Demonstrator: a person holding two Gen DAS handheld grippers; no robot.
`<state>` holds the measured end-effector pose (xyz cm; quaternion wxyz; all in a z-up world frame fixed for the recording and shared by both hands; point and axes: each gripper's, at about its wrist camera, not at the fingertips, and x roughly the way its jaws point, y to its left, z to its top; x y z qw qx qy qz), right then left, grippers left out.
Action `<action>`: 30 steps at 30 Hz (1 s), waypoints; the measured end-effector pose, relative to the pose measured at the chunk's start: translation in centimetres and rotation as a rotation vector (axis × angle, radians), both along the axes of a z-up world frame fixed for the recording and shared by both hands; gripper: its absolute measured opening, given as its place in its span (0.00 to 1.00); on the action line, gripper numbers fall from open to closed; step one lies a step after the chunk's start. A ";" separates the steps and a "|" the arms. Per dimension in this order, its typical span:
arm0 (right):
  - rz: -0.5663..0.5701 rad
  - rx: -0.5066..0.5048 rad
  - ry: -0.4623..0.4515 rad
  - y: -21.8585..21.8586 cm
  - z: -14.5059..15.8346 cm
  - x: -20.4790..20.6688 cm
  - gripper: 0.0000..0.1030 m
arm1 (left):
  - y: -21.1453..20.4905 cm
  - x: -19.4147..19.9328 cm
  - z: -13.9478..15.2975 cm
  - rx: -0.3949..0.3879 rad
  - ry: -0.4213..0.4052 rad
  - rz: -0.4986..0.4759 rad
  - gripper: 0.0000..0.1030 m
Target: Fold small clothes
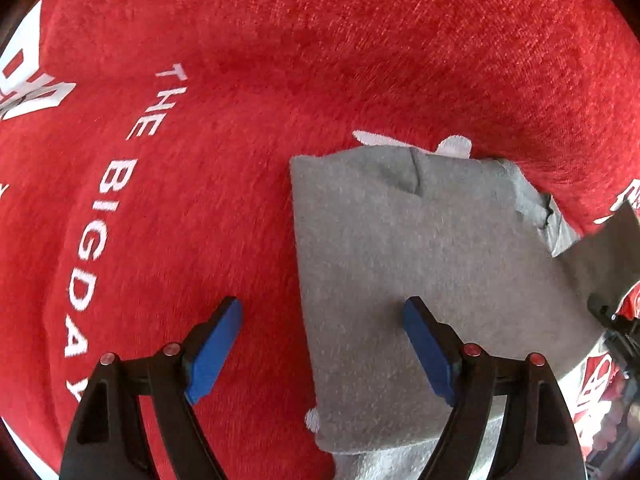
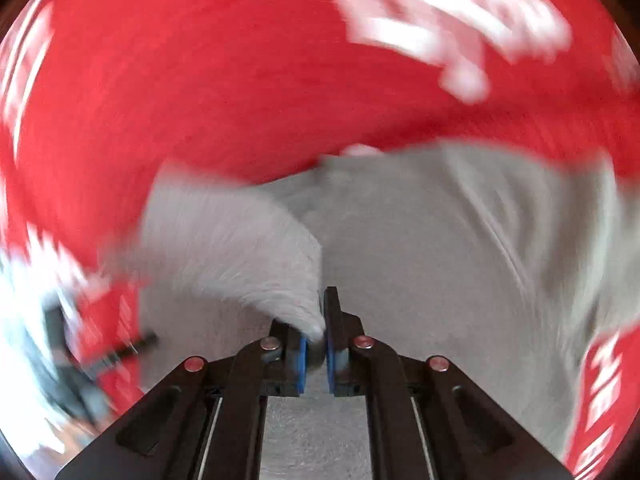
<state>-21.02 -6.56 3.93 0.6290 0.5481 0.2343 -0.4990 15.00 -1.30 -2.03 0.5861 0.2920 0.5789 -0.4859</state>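
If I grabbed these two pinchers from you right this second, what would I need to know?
Left gripper: open, holding nothing, poised over the left edge of the grey garment.
Right gripper: shut on a flap of that grey garment, lifted; the view is blurred by motion.
The garment lies on a red blanket with white lettering.
Done: it looks partly folded, with straight edges.
Left: probably lay the held flap over, then smooth and finish.

matt grey knit garment (image 1: 400, 264) on a fuzzy red cloth blanket (image 1: 240, 80); matt black plastic claws.
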 end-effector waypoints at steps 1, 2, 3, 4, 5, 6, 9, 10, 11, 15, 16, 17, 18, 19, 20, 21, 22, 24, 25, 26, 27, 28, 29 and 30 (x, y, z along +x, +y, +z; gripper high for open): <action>-0.055 0.027 -0.059 0.2 -0.6 -1.3 0.12 | -0.1 0.0 0.0 0.002 0.003 -0.005 0.81; -0.115 0.065 -0.114 0.6 -1.4 -2.5 0.22 | -0.2 0.1 0.0 0.004 0.005 -0.007 0.81; -0.145 0.086 -0.134 1.1 -1.7 -3.1 0.46 | -0.2 0.2 0.0 0.006 0.009 -0.012 0.81; -0.178 0.108 -0.153 1.8 -2.0 -3.7 0.58 | -0.2 0.2 0.1 0.007 0.013 -0.015 0.81; -0.202 0.114 -0.169 2.5 -2.0 -3.9 0.63 | -0.3 0.3 0.2 0.008 0.026 -0.022 0.81; -0.209 0.116 -0.207 3.3 -1.8 -3.8 0.63 | -0.6 0.3 0.2 0.008 0.034 -0.025 0.81; -0.162 0.187 -0.391 5.5 -2.7 -0.5 0.63 | -0.9 0.5 0.3 0.001 0.065 -0.033 0.80; -0.134 0.220 -0.439 5.9 -3.3 1.1 0.63 | -1.0 0.4 0.4 0.001 0.069 -0.035 0.80; -0.095 0.266 -0.502 6.5 -4.3 3.9 0.63 | -0.9 0.5 0.4 0.002 0.071 -0.041 0.71; -0.034 0.338 -0.588 6.8 -6.9 11.3 0.63 | -1.1 2.5 0.2 0.005 0.091 -0.051 0.20; -0.039 0.346 -0.590 6.6 -7.3 12.4 0.62 | -1.0 3.0 0.1 0.011 0.119 -0.049 0.18; -0.050 0.354 -0.587 6.6 -7.5 13.0 0.57 | -0.7 4.3 0.5 0.006 0.130 -0.043 0.13; -0.065 0.354 -0.580 6.3 -7.4 13.5 0.37 | -0.6 4.8 0.7 0.003 0.135 -0.047 0.09; -0.076 0.355 -0.563 6.0 -7.7 13.9 0.22 | -0.5 5.1 1.0 -0.003 0.140 -0.056 0.09; -0.085 0.357 -0.553 5.8 -7.8 14.3 0.06 | -0.4 5.5 1.6 -0.007 0.139 -0.060 0.09; -0.089 0.351 -0.563 5.7 -7.9 14.9 0.06 | -0.3 5.9 2.0 -0.018 0.132 -0.073 0.09; -0.086 0.340 -0.577 5.5 -7.7 15.5 0.06 | -0.4 6.2 2.2 -0.026 0.126 -0.086 0.09; -0.054 0.319 -0.584 5.2 -7.3 16.6 0.06 | -0.1 7.0 2.1 -0.018 0.101 -0.114 0.09; -0.042 0.323 -0.575 5.3 -7.6 17.2 0.06 | 0.2 7.2 1.9 -0.007 0.091 -0.119 0.09; -0.027 0.342 -0.561 5.6 -8.0 18.1 0.06 | 0.4 7.4 1.4 -0.002 0.089 -0.116 0.09; -0.019 0.360 -0.545 5.6 -8.5 18.4 0.06 | 0.7 7.7 1.4 -0.007 0.094 -0.110 0.09; -0.011 0.387 -0.521 5.7 -8.8 18.5 0.08 | 0.6 7.7 1.3 -0.011 0.097 -0.103 0.09; -0.006 0.412 -0.507 5.7 -8.9 18.3 0.10 | 0.7 7.7 1.4 -0.013 0.094 -0.100 0.09; -0.001 0.416 -0.503 5.8 -8.6 17.7 0.13 | 0.7 7.6 1.4 -0.013 0.087 -0.103 0.09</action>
